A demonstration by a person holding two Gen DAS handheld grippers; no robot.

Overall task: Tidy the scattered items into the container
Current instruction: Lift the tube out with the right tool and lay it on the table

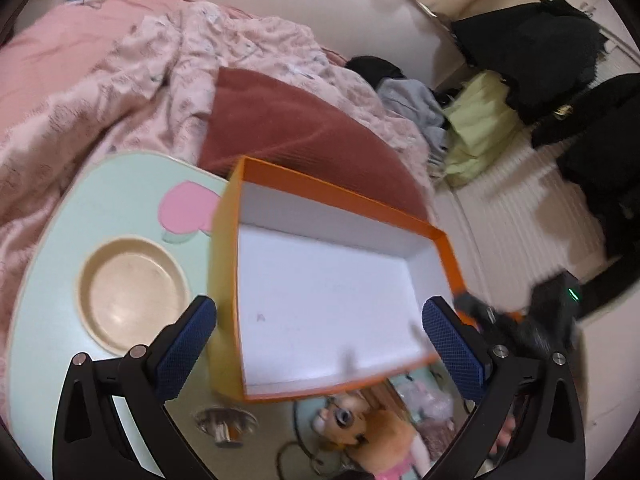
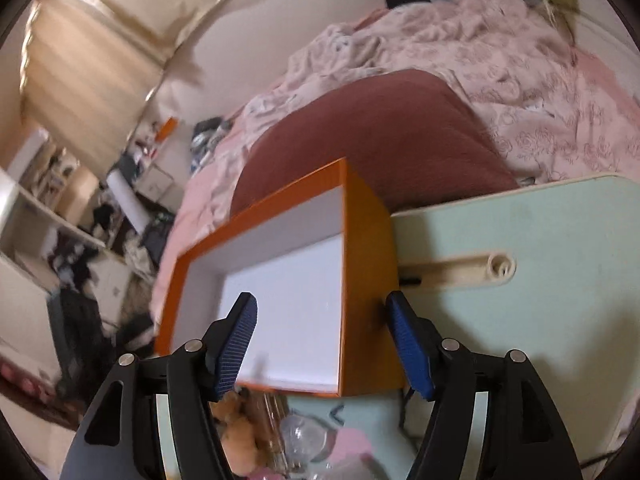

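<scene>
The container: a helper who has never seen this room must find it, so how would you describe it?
Find the pale green table beside the pink bedding. On its edge nearest the dark red blanket sits the orange box, open-topped. Unlike the round cream dish beside it, it is rectangular, white inside and empty.

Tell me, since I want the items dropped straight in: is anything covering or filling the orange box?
Nothing visible does. The orange box has no lid and its white inside looks bare. The left gripper and right gripper both stand open around its near walls, with the scattered items low in view.
</scene>
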